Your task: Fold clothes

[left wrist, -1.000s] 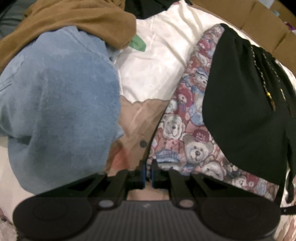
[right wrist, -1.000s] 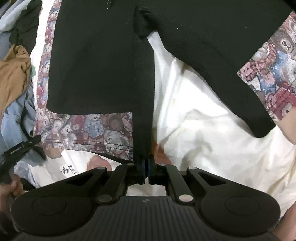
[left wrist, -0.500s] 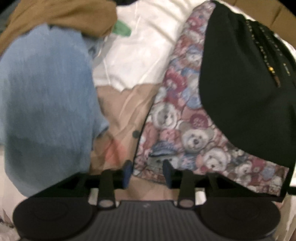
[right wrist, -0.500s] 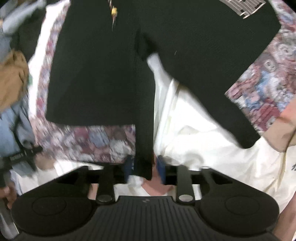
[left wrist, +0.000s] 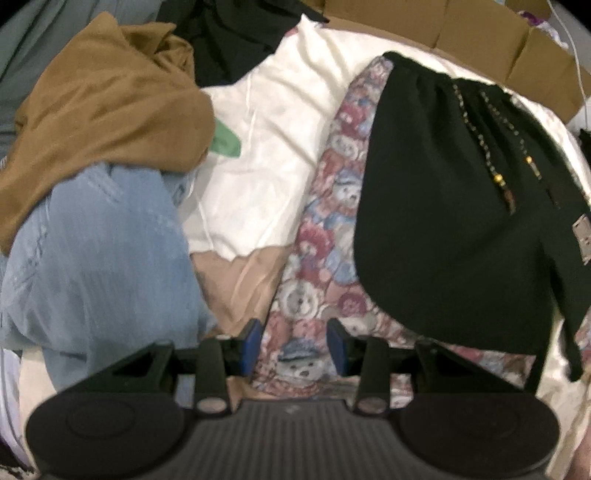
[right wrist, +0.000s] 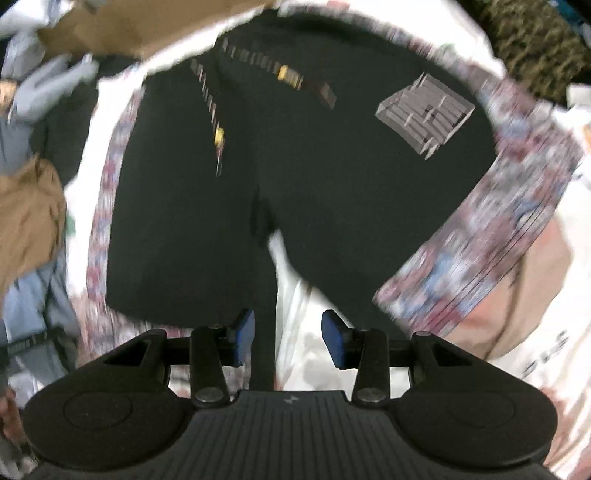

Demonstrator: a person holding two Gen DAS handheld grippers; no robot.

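Black shorts [left wrist: 443,221] with yellow-tipped drawstrings and a grey label lie spread on a teddy-bear print cloth [left wrist: 325,258]. My left gripper [left wrist: 294,343] hovers open over the near corner of the print cloth, pads clear of it. In the right wrist view, which is blurred, the black shorts [right wrist: 332,184] fill the middle with the print cloth [right wrist: 480,258] around them. My right gripper [right wrist: 288,343] is open above a narrow black strip of the shorts. The strip shows in the gap, and neither pad presses on it.
A brown garment [left wrist: 103,110] and a light blue garment [left wrist: 96,266] are piled at the left on the white bedding [left wrist: 266,147]. A dark garment lies behind them. A cardboard box [left wrist: 461,26] borders the far side. The brown garment [right wrist: 29,214] also shows at the left edge.
Both grippers went from shut to open. The left let go of the print cloth's corner, the right let go of the black strip, and both lifted away from the fabric.
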